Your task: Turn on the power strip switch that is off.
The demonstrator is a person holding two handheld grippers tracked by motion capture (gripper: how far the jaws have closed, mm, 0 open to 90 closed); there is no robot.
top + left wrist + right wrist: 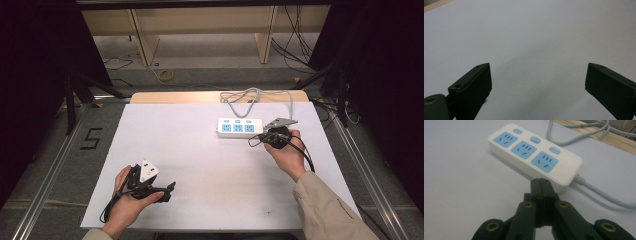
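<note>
We see one strip [535,153] with three sockets and three buttons; our right gripper [540,185] is closed just beside it, our left gripper [537,82] open, empty.

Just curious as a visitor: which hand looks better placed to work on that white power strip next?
The right. Its gripper, jaws shut, sits at the cord end of the power strip. The left gripper stays open over bare table, far from it.

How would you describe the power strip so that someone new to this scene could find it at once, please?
Look to the far right part of the white table, just ahead of the right gripper. The power strip lies flat there, a white bar with three blue sockets and a grey cord looping behind it.
</note>
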